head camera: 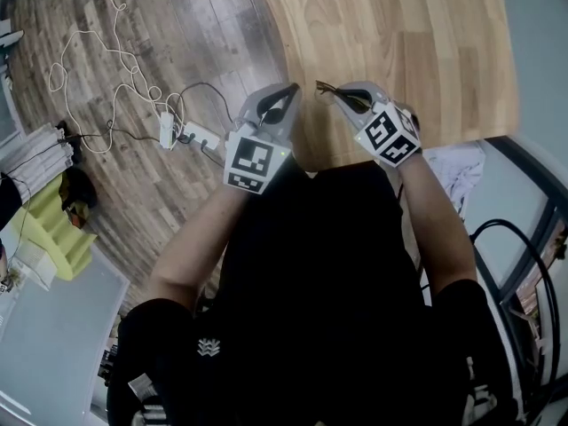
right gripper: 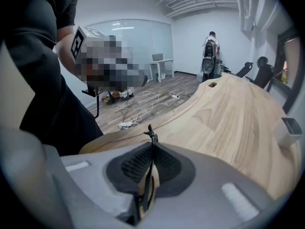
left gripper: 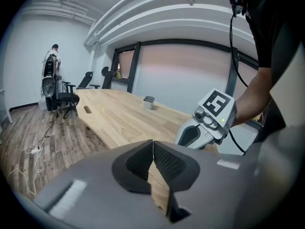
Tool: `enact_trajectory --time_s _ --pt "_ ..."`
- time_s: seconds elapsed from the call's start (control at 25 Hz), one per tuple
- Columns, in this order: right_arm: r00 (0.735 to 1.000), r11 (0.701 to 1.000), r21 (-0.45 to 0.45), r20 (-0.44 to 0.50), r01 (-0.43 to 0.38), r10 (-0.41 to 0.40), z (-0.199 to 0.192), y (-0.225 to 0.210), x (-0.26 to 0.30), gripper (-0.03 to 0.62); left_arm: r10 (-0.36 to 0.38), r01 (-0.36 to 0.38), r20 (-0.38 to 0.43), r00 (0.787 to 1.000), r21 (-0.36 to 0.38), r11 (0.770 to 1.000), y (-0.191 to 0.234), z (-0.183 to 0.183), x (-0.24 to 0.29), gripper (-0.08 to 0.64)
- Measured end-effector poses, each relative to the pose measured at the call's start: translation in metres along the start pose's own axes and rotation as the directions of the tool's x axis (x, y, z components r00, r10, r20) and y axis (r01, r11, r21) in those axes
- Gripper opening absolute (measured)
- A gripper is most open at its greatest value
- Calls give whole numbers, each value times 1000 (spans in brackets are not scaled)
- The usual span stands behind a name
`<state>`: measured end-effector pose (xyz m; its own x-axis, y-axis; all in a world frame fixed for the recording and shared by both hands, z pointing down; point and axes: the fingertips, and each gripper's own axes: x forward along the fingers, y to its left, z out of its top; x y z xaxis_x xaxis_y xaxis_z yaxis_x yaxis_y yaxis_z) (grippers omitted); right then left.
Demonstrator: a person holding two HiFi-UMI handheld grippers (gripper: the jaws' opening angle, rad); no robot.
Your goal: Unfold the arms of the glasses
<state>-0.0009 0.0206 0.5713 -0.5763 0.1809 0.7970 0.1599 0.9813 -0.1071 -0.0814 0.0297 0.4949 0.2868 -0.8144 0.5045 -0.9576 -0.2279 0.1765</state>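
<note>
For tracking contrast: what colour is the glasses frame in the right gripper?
Dark, near black; the glasses show best in the right gripper view.

Long wooden table stands on plank floor strewn with cables.

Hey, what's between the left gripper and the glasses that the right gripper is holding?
Nothing: in the head view only bare table shows in the narrow gap between the left gripper and the glasses, which the right gripper pinches.
</note>
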Motion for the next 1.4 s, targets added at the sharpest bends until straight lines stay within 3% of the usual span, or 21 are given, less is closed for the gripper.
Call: enact_trajectory --time_s 0.28,0.52,0.88,1.0,1.4 --pt "992 999 -1 118 38 -38 20 0 -25 14 -144 145 -95 985 6 989 -25 -5 22 101" --pt "982 996 12 164 90 -91 15 1 -43 14 -294 297 -131 947 4 955 -58 -3 36 106" --pt "967 991 20 216 135 -136 15 4 -59 14 -349 354 -137 927 13 935 -80 5 44 97" --pt "963 989 32 225 147 -151 14 5 -65 14 -360 364 -134 923 3 931 -83 10 43 46" --pt "949 980 29 248 195 -196 10 15 -86 23 -418 432 -148 896 74 899 -111 24 42 44"
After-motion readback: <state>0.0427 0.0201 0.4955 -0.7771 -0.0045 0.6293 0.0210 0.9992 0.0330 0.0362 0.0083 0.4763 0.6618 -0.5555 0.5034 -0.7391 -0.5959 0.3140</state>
